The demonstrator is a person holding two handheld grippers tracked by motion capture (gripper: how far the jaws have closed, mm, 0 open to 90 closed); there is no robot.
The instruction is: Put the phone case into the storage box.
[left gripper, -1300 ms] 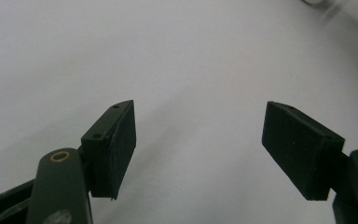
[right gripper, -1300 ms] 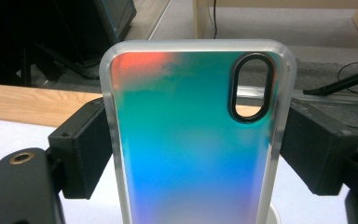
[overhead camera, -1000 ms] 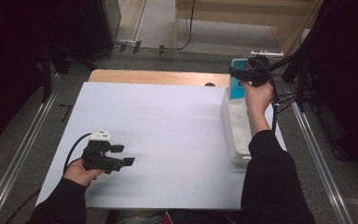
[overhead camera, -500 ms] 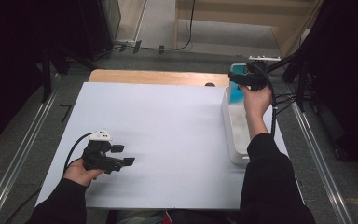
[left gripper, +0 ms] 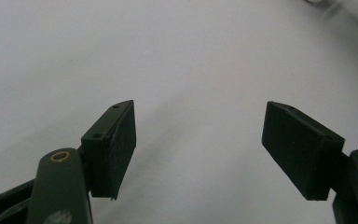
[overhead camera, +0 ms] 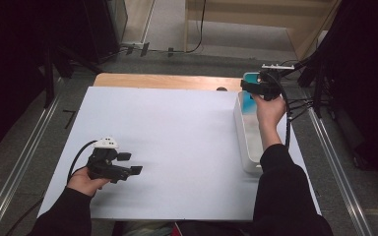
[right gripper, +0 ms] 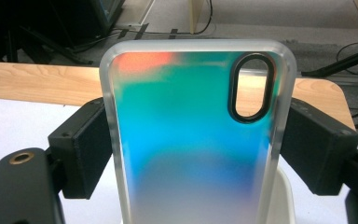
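Standing upright between the right gripper's (right gripper: 198,154) jaws, the phone case (right gripper: 191,140) is clamped by its long edges.

Your bench (overhead camera: 157,81), wood top, white sheet (overhead camera: 177,147) over most of it, white tray (overhead camera: 246,147) at rt edge.

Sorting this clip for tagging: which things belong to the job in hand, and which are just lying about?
In the job:
- phone case, clamped between the right gripper's jaws
- white tray beneath it
- left gripper, open over the white sheet

Lying about:
- wooden tabletop at the far edge
- cables on the floor
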